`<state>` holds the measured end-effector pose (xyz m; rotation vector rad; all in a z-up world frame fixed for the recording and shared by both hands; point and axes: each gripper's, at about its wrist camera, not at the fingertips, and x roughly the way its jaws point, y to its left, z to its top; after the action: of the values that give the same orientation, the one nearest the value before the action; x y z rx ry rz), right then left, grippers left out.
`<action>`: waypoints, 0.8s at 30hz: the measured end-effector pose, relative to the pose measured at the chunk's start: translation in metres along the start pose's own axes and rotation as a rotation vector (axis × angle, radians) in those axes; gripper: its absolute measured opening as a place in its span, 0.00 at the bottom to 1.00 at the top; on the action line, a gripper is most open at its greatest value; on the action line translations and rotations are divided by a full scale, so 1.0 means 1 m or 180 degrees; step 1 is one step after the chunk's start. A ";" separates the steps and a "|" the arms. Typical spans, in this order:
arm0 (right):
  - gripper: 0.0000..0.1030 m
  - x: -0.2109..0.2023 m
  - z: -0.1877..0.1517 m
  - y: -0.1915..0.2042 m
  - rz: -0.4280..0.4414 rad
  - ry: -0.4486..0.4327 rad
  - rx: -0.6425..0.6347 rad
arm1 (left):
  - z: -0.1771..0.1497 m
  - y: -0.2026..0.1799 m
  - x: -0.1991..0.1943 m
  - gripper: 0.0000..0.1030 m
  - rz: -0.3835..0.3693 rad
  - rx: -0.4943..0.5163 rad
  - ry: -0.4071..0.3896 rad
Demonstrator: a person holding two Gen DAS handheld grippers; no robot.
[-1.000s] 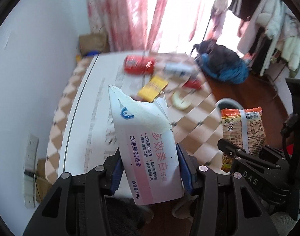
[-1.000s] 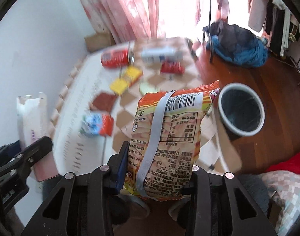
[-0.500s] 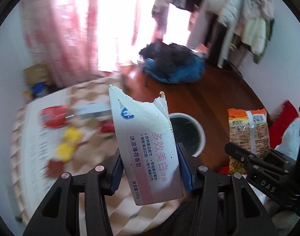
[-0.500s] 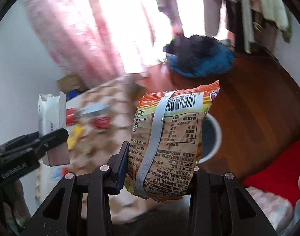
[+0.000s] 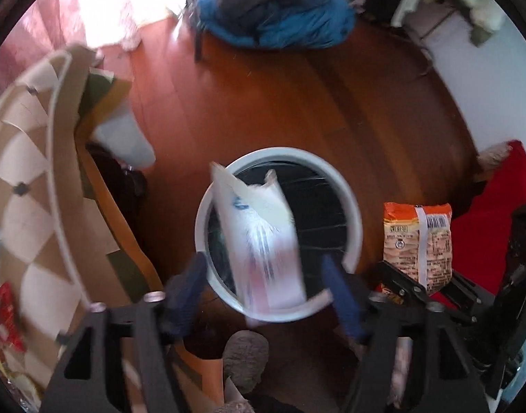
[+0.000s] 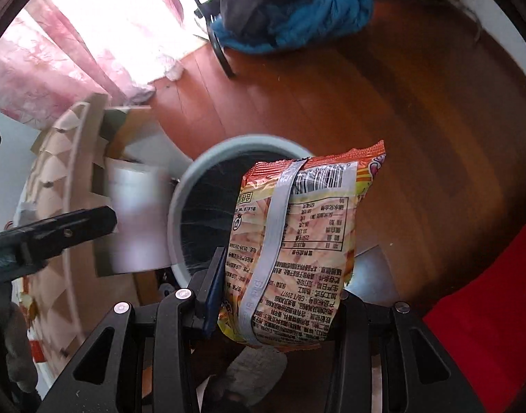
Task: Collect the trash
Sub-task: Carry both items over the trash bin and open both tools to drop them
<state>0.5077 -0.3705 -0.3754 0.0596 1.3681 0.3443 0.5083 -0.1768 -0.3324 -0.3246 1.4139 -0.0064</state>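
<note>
A white toothpaste box [image 5: 259,237], torn at the top and motion-blurred, hangs loose over the black-lined white bin [image 5: 352,213] on the wooden floor. My left gripper [image 5: 263,268] is open, its blue pads standing clear of the box on both sides. In the right wrist view the same box [image 6: 135,220] is a white blur beside the bin [image 6: 180,192]. My right gripper [image 6: 285,275] is shut on an orange snack packet [image 6: 297,241], held upright above the bin's right rim. The packet [image 5: 418,241] also shows to the right of the bin.
The table with its chequered cloth [image 5: 18,158] stands left of the bin, with a red wrapper [image 5: 1,316] lying on it. A blue and grey heap of clothes [image 5: 273,17] lies on the floor beyond. Red fabric [image 5: 486,241] is at the right.
Both grippers swung from the table to above the bin. The left gripper has opened and let go of the toothpaste box, which is dropping. The right still grips the packet.
</note>
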 end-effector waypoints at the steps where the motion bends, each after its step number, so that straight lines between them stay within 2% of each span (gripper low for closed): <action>1: 0.41 0.012 0.001 -0.005 0.0051 0.0056 0.0047 | 0.004 0.003 0.007 0.89 0.0026 -0.0050 0.0026; 2: 0.44 0.023 0.001 -0.009 0.0066 0.0102 0.0084 | 0.004 0.004 0.009 0.89 0.0060 -0.0072 0.0030; 4: 0.70 0.037 -0.002 -0.011 0.0061 0.0194 0.0115 | 0.005 0.008 0.011 0.89 0.0135 -0.0107 0.0009; 8: 0.86 0.053 -0.004 -0.015 -0.0015 0.0254 0.0198 | -0.007 0.014 0.006 0.89 0.0354 -0.0122 -0.0160; 9: 0.97 0.053 -0.005 -0.014 -0.0046 0.0263 0.0205 | -0.012 0.014 0.002 0.89 0.0458 -0.0122 -0.0214; 10: 1.00 0.050 -0.009 -0.014 -0.0097 0.0267 0.0205 | -0.015 0.015 0.003 0.89 0.0515 -0.0119 -0.0235; 14: 1.00 0.043 -0.017 -0.011 -0.0356 0.0256 0.0141 | -0.027 0.020 0.001 0.89 0.0575 -0.0141 -0.0241; 19: 1.00 0.021 -0.025 -0.008 -0.0512 0.0209 0.0164 | -0.046 0.015 -0.003 0.89 0.0638 -0.0133 -0.0160; 24: 1.00 -0.009 -0.033 0.002 -0.0638 0.0147 0.0058 | -0.062 0.007 -0.021 0.89 0.0636 -0.0122 -0.0195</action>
<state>0.4745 -0.3764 -0.3731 -0.0704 1.4098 0.1659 0.4439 -0.1799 -0.3208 -0.2123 1.3815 0.1929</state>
